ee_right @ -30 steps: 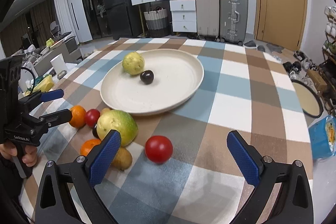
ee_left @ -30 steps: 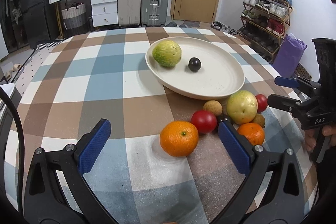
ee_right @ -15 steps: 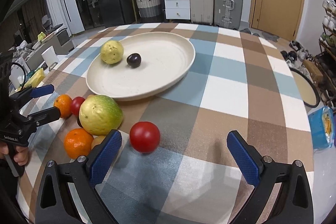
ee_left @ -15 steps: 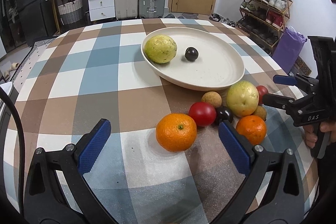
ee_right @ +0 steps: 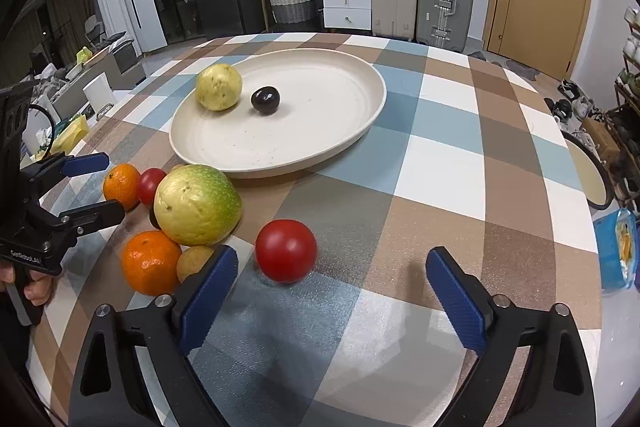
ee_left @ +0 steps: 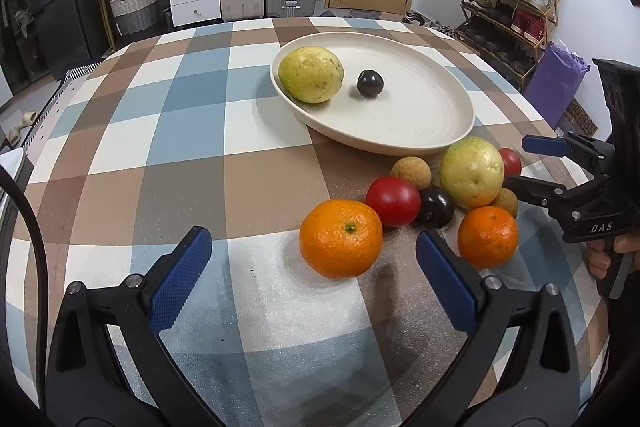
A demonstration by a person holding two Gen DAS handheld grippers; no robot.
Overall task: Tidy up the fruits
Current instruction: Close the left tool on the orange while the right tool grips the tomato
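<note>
A cream plate (ee_left: pixel 420 131) (ee_right: pixel 320 147) holds a yellow-green guava (ee_left: pixel 311 74) and a dark plum (ee_left: pixel 370 83). In front of it lies a heap of fruit: a big orange (ee_left: pixel 340 238), a red tomato (ee_left: pixel 393 201), a dark plum (ee_left: pixel 435 207), a guava (ee_left: pixel 472 173), a small orange (ee_left: pixel 488 237). My left gripper (ee_left: pixel 311 235) is open, with the big orange just ahead between its fingertips. My right gripper (ee_right: pixel 333 255) is open and its jaws are closing; a lone red tomato (ee_right: pixel 286 251) sits between them near the left finger, untouched.
The checked tablecloth (ee_right: pixel 440 163) covers a round table. Two brown longans (ee_left: pixel 411 171) lie in the heap. A blue container (ee_right: pixel 616 251) sits at the right edge. Each gripper shows in the other's view, with a hand (ee_left: pixel 608 259) on its handle. Suitcases and drawers stand behind.
Both grippers have come closer to the fruit. The big orange now sits between the left fingertips, the lone tomato between the right ones. The right jaws have narrowed slightly.
</note>
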